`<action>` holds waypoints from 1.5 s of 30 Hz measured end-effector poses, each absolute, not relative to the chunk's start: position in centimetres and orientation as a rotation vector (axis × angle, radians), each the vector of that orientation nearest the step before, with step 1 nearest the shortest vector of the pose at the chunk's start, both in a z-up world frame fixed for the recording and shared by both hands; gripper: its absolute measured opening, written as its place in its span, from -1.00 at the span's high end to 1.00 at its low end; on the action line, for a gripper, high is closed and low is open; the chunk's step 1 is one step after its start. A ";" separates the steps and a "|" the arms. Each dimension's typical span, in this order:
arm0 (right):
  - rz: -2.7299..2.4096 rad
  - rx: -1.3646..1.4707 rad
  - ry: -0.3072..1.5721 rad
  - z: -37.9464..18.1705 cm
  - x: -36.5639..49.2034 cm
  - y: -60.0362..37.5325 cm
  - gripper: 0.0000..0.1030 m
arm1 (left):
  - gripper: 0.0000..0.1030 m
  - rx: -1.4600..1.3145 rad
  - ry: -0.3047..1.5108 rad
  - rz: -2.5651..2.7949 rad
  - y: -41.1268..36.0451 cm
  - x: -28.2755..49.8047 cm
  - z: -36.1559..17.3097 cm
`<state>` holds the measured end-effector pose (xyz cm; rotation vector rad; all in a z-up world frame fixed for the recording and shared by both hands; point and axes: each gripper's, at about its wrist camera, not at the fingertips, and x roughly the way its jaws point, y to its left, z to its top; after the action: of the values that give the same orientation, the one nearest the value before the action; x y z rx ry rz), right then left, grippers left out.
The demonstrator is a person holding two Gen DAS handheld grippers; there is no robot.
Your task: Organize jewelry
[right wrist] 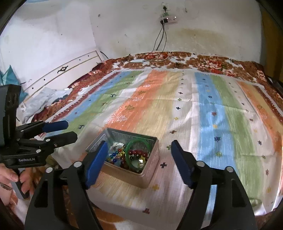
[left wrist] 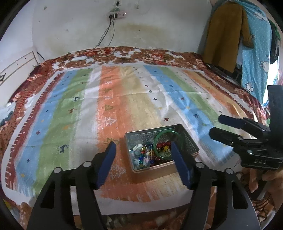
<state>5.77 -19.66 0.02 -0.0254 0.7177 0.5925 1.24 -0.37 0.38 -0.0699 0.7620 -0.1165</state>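
A metal tin [left wrist: 191,145] [right wrist: 152,159] sits open on the striped cloth. It holds a green bangle [left wrist: 174,133] [right wrist: 139,142], dark red beads [left wrist: 163,144] [right wrist: 137,153] and mixed coloured beads [left wrist: 143,155] [right wrist: 115,156]. My left gripper [left wrist: 142,150] is open and empty just in front of the tin; it also shows in the right wrist view [right wrist: 68,131]. My right gripper [right wrist: 139,155] is open and empty, its fingers either side of the tin; it shows in the left wrist view [left wrist: 216,126] to the tin's right.
The striped cloth [left wrist: 123,99] [right wrist: 203,115] covers a bed with a floral blanket [left wrist: 141,54]. A wall with a power strip [left wrist: 117,15] and cables is behind. Clothes [left wrist: 228,35] hang at the right. A white headboard [right wrist: 61,74] stands left.
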 end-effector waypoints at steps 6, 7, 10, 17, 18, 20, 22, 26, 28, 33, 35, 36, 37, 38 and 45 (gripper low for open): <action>0.590 -0.038 0.692 0.1 4.5 -20.1 -0.85 | -0.63 -0.032 0.731 -0.109 -0.9 -0.1 0.6; 0.589 -0.042 0.688 0.1 4.2 -20.2 -0.87 | -0.70 -0.028 0.727 -0.107 -1.0 -0.3 0.5; 0.588 -0.040 0.679 0.2 3.8 -20.5 -0.91 | -0.82 -0.012 0.726 -0.099 -1.3 -0.9 0.4; 0.587 -0.021 0.658 0.3 3.0 -21.1 -0.91 | -0.86 -0.001 0.673 -0.073 -1.4 -2.1 0.8; 0.587 -0.020 0.657 0.3 2.9 -21.1 -0.91 | -0.86 -0.001 0.666 -0.069 -1.5 -2.2 0.9; 0.591 -0.019 0.658 0.2 2.8 -21.2 -0.91 | -0.87 -0.001 0.654 -0.069 -1.5 -2.4 0.9; 0.594 -0.021 0.656 0.1 2.7 -21.2 -0.91 | -0.89 0.003 0.652 -0.069 -1.5 -2.4 1.0; 0.615 -0.018 0.653 0.0 2.3 -21.2 -0.91 | -0.89 0.015 0.656 -0.071 -1.7 -2.4 0.8; 0.631 -0.010 0.651 -0.1 2.1 -21.2 -0.91 | -0.89 0.029 0.651 -0.073 -1.9 -2.4 0.7; 0.628 -0.023 0.640 -0.2 1.9 -21.1 -0.91 | -0.89 0.016 0.655 -0.078 -1.8 -2.2 0.5; 0.625 -0.017 0.648 -0.3 2.1 -21.2 -0.91 | -0.89 0.014 0.658 -0.074 -1.8 -2.1 0.4; 0.624 -0.015 0.652 -0.3 2.1 -21.3 -0.91 | -0.89 0.014 0.659 -0.076 -1.9 -2.1 0.4; 0.623 -0.010 0.656 -0.4 2.2 -21.3 -0.91 | -0.89 0.017 0.660 -0.076 -1.9 -2.0 0.4; 0.624 -0.007 0.659 -0.4 2.2 -21.3 -0.91 | -0.89 0.022 0.660 -0.074 -2.0 -2.0 0.3; 0.630 -0.018 0.659 -0.4 2.2 -21.2 -0.91 | -0.89 0.029 0.666 -0.074 -2.1 -2.0 0.2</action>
<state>2.19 -21.20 -0.44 -0.0177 0.6586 0.6297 -1.96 -2.06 0.18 0.0290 0.6661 -0.0741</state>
